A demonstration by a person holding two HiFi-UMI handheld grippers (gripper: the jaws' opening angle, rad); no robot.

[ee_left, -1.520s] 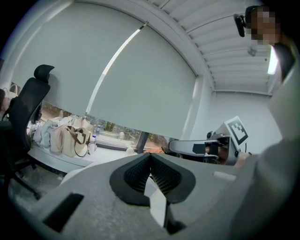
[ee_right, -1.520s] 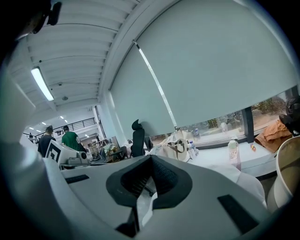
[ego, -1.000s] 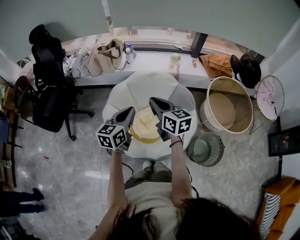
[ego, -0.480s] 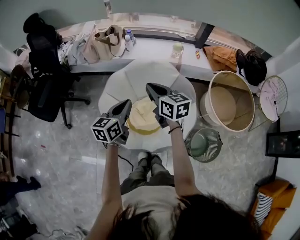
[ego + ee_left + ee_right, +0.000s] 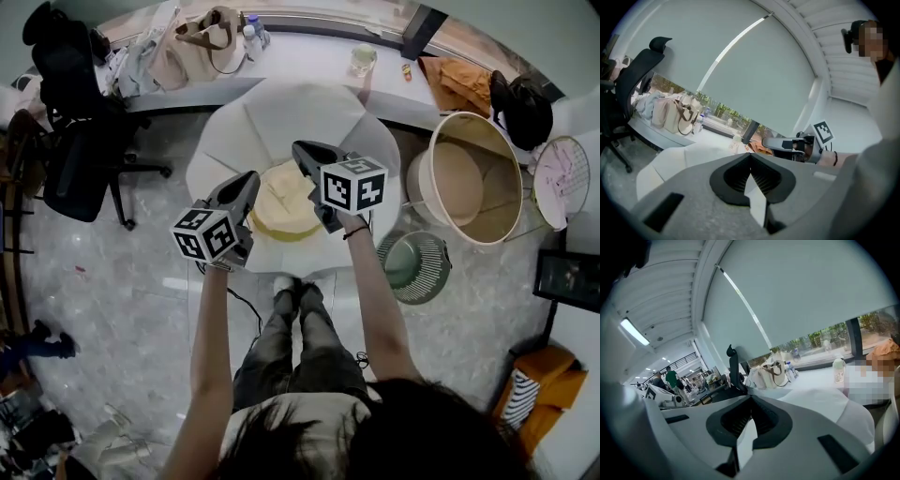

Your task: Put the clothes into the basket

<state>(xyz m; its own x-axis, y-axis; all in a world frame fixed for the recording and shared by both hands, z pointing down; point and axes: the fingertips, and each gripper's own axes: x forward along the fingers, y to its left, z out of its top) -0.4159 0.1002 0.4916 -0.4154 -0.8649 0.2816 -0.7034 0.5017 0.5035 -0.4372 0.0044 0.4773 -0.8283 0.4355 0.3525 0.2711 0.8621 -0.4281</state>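
Observation:
A pale yellow folded garment (image 5: 279, 204) lies on the round white table (image 5: 281, 103). In the head view my left gripper (image 5: 247, 181) hovers over the garment's left edge, and my right gripper (image 5: 302, 151) hovers over its far right edge. Each has its jaws shut with nothing between them, which the left gripper view (image 5: 751, 155) and the right gripper view (image 5: 751, 397) both confirm. The big round beige basket (image 5: 473, 178) stands on the floor to the right of the table. The garment does not show in either gripper view.
A green wire bin (image 5: 412, 267) sits between the table and the basket. A counter (image 5: 309, 52) along the window holds bags, a bottle, a cup (image 5: 362, 60) and an orange cloth (image 5: 457, 82). A black office chair (image 5: 75, 122) stands at left.
Both grippers have come down towards the table and the garment, still shut. The head view has shifted, so the table now sits higher and nearer in the picture.

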